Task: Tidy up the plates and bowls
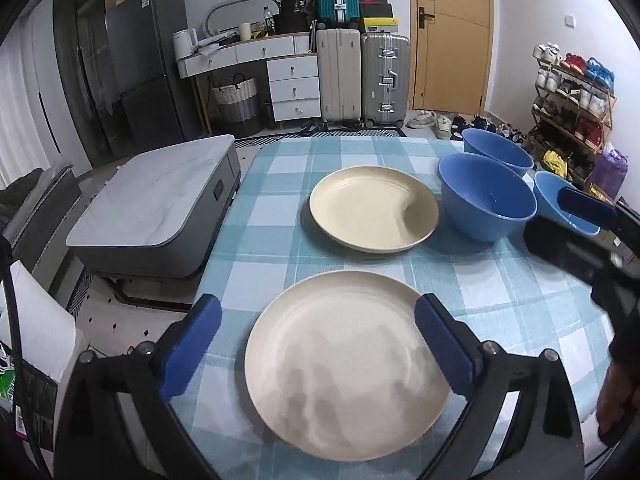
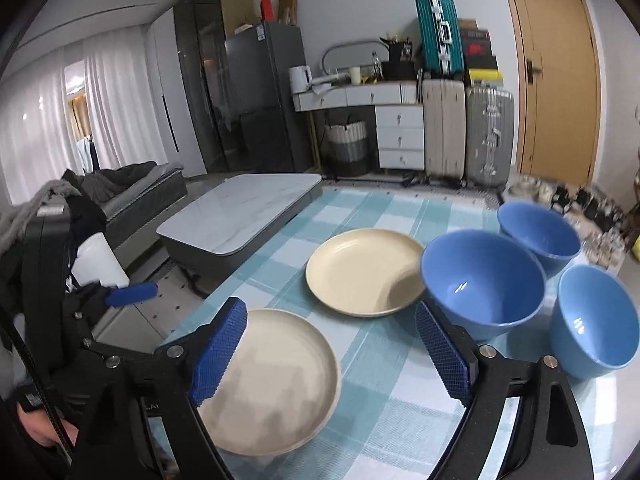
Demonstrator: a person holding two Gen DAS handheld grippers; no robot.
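Note:
Two cream plates and three blue bowls stand on a table with a blue checked cloth (image 1: 276,220). The near plate (image 1: 344,380) (image 2: 280,380) lies flat below my left gripper (image 1: 318,312), which is open and holds nothing. The far plate (image 1: 374,208) (image 2: 364,270) sits mid-table. To its right stands the large bowl (image 1: 486,196) (image 2: 482,280), with a second bowl (image 1: 496,152) (image 2: 538,232) behind it and a third bowl (image 1: 560,196) (image 2: 596,316) at the right edge. My right gripper (image 2: 330,312) hovers open between the near plate and the large bowl, empty.
A low grey marble-topped table (image 1: 156,200) (image 2: 240,208) stands just off the dining table's left edge. Suitcases (image 1: 364,76), a white dresser (image 1: 280,68), a door and a shoe rack (image 1: 572,108) line the far wall. A person's hand (image 2: 44,432) holds the left gripper.

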